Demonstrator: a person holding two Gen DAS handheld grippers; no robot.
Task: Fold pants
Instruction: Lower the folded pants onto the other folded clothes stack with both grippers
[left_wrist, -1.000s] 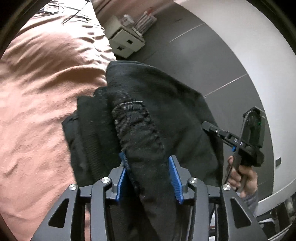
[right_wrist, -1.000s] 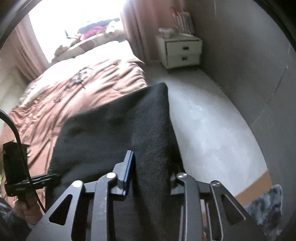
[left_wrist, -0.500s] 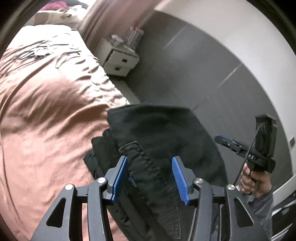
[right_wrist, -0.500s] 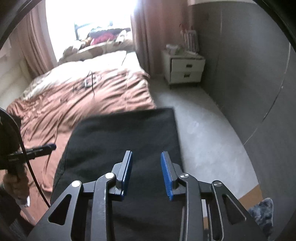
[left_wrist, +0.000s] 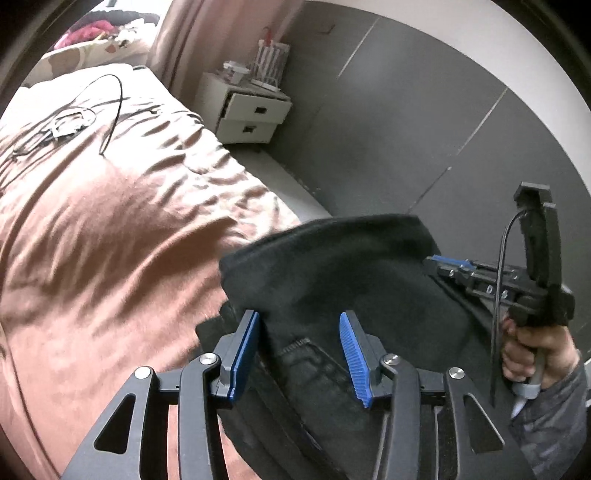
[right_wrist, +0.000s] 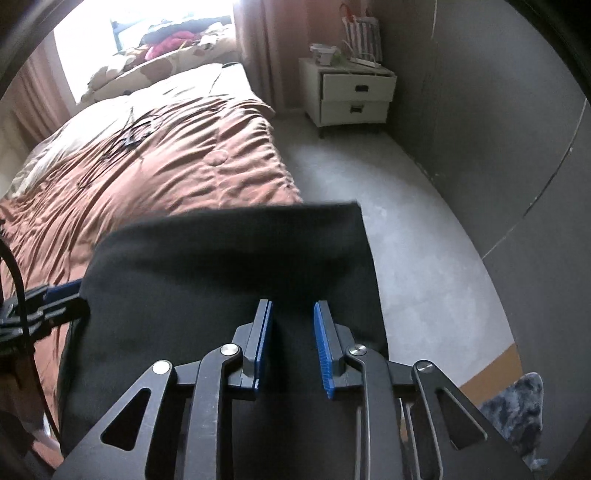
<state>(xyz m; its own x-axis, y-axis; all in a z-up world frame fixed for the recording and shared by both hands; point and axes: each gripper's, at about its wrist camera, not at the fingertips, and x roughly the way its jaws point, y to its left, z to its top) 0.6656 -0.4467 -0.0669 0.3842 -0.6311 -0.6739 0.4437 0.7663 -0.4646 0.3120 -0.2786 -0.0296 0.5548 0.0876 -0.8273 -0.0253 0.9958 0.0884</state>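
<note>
The black pants (left_wrist: 340, 273) lie folded in a stack at the near corner of the brown bed (left_wrist: 92, 229). My left gripper (left_wrist: 297, 354) is open just above them, jaws either side of a stitched seam, holding nothing. My right gripper (right_wrist: 291, 343) is open above the flat top layer of the pants (right_wrist: 229, 258), holding nothing. The right gripper also shows in the left wrist view (left_wrist: 448, 264) at the pants' right edge. The left gripper's fingertips (right_wrist: 62, 291) show at the pants' left edge in the right wrist view.
A white two-drawer nightstand (right_wrist: 351, 96) stands by the grey wall beyond the bed. Cables (left_wrist: 74, 122) lie on the bedcover further up. Grey floor (right_wrist: 417, 266) runs along the bed's right side. A dark furry rug (right_wrist: 517, 413) lies at the lower right.
Both grippers were shut on the pants a second ago. They have opened, let the pants down on the bed and drawn back a little.
</note>
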